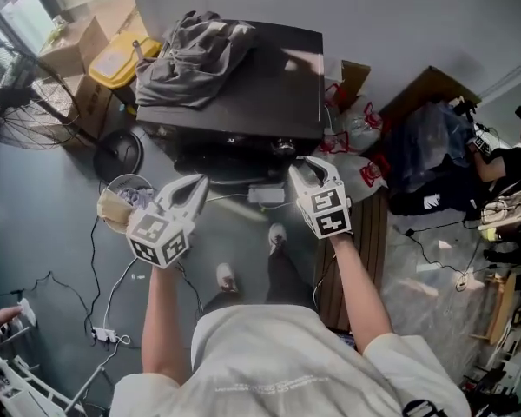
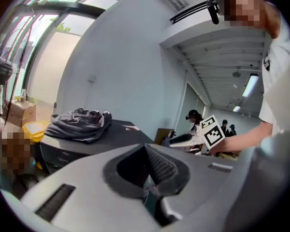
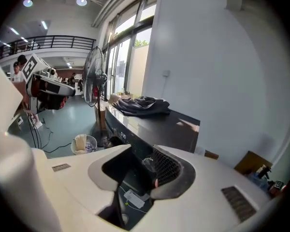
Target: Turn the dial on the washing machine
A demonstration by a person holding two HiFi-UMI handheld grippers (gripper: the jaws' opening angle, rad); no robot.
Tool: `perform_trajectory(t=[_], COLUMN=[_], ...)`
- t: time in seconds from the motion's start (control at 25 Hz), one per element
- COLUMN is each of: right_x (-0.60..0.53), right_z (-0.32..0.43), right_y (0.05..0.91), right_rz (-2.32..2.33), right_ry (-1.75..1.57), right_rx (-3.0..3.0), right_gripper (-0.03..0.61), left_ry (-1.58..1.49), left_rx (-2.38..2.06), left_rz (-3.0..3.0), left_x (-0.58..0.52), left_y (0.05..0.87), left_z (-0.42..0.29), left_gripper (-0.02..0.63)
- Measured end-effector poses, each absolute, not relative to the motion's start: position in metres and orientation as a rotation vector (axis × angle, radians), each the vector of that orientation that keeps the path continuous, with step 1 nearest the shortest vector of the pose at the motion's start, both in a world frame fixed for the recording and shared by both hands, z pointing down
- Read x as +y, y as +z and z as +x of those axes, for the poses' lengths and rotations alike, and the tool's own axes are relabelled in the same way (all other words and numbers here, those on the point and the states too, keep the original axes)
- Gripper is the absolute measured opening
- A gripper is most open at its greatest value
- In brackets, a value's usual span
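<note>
The black washing machine [image 1: 260, 94] stands in front of me with a heap of grey clothes [image 1: 191, 55] on its lid. Its round dial [image 1: 285, 147] sits on the front panel. My right gripper [image 1: 306, 167] is right at that dial, jaws open. In the right gripper view the dial [image 3: 148, 161] shows in the gap between the jaws [image 3: 142, 152], close to the ribbed right pad [image 3: 166, 167], with no pad pressing on it. My left gripper [image 1: 198, 182] hangs lower left of the panel, away from the machine, shut and empty [image 2: 145, 147].
A standing fan [image 1: 17, 102], cardboard boxes [image 1: 74, 50] and a yellow bin [image 1: 117, 63] crowd the left. A small basket [image 1: 126, 200] is beside the left gripper. Cables and a power strip [image 1: 104, 333] lie on the floor. Bags [image 1: 356, 133] and a wooden pallet [image 1: 365, 233] are at the right.
</note>
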State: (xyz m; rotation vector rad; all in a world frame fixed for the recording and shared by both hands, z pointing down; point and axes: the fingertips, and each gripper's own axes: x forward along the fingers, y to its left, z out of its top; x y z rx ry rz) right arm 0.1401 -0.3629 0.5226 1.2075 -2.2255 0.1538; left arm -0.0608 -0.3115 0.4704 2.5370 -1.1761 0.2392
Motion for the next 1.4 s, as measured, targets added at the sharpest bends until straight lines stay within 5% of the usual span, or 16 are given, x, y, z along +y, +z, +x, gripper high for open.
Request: perform_trajectory(t=[0.72, 0.88, 1.4], right_x=[-0.439, -0.445, -0.443], right_z=[0.150, 0.161, 0.175], right_y=[0.653, 0.658, 0.687], right_rz=[1.075, 1.145, 1.184], right_ry=[0.179, 0.153, 0.239], right_rx=[-2.031, -1.989, -1.912], right_gripper=[0.143, 0.071, 0.058], left_ry=[0.412, 0.424, 0.452], left_rx=[-1.235, -1.221, -1.212], left_rz=[2.375, 2.373, 2.378], left_x=[-0.355, -0.356, -0.353], left_y=[0.549, 0.553, 0.555], left_z=[-0.065, -0.062, -0.061], left_gripper=[0.014, 0.014, 0.014])
